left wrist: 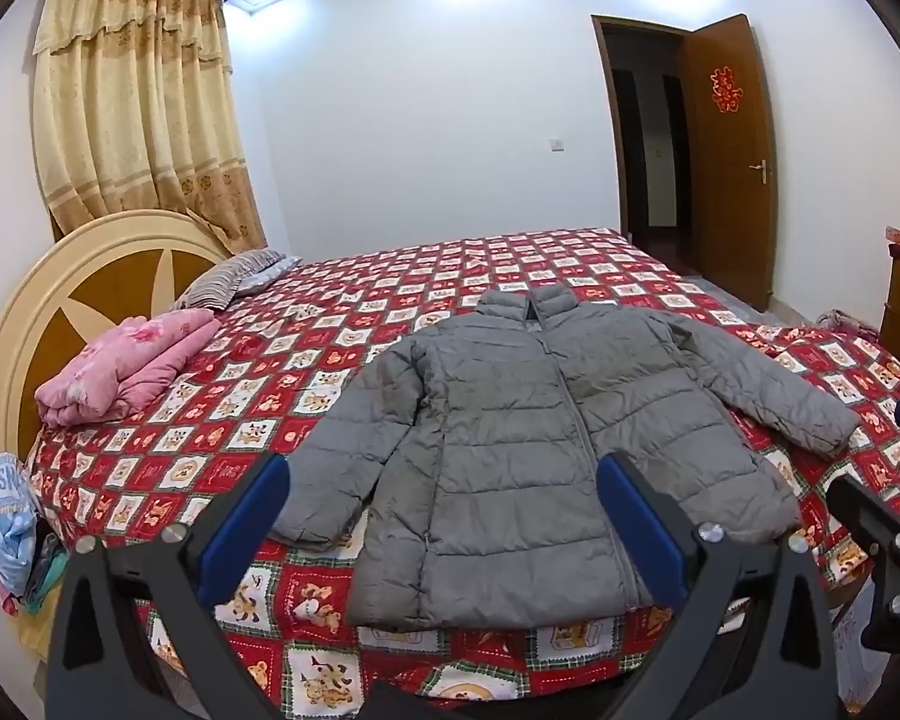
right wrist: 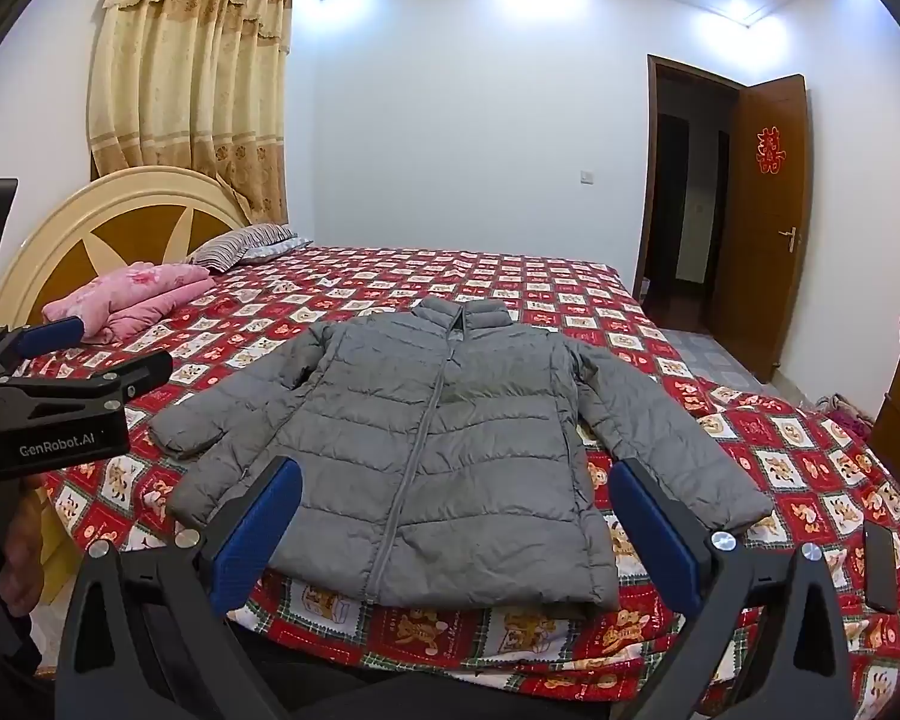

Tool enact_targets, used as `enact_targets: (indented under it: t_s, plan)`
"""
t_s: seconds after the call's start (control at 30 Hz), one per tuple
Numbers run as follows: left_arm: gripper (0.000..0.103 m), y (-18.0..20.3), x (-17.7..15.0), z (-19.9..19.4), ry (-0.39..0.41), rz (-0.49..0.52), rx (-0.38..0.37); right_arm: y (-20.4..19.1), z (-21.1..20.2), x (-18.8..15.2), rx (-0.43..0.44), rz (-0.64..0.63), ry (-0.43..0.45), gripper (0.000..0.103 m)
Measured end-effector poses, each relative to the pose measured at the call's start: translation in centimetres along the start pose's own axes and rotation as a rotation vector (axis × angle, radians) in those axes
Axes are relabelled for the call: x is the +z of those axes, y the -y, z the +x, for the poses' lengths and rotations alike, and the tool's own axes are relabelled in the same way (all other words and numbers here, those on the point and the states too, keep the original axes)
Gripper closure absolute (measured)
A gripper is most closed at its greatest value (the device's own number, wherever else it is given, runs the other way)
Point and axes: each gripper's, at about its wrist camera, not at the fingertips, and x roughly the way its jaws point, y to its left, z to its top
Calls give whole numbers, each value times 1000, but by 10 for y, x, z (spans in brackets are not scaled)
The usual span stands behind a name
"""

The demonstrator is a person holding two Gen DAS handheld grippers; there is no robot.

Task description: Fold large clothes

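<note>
I am holding both grippers above the near bed (left wrist: pixel 168 420) edge. The left gripper (left wrist: pixel 444 516) fingers are standing fully released; the right gripper (right wrist: pixel 456 519) fingers likewise. The jacket (right wrist: pixel 450 450) is lying flat, zipped, sleeves spread, near that edge.

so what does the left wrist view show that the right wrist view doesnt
Only the left wrist view shows the pile of clothes beside the bed's head end. Only the right wrist view shows a dark phone-like slab on the bedspread and the GenRobot.AI label on the left gripper. Both show the grey jacket laid flat, the pink quilt, the headboard, and open grippers holding nothing.
</note>
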Motion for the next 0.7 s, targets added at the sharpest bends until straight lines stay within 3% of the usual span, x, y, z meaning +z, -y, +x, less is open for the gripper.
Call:
enact_targets:
  t_s: [0.7]
  plan:
    - [0,-7,-1,2,-3,-18,17,0,3,-1,-2,5,-8,1]
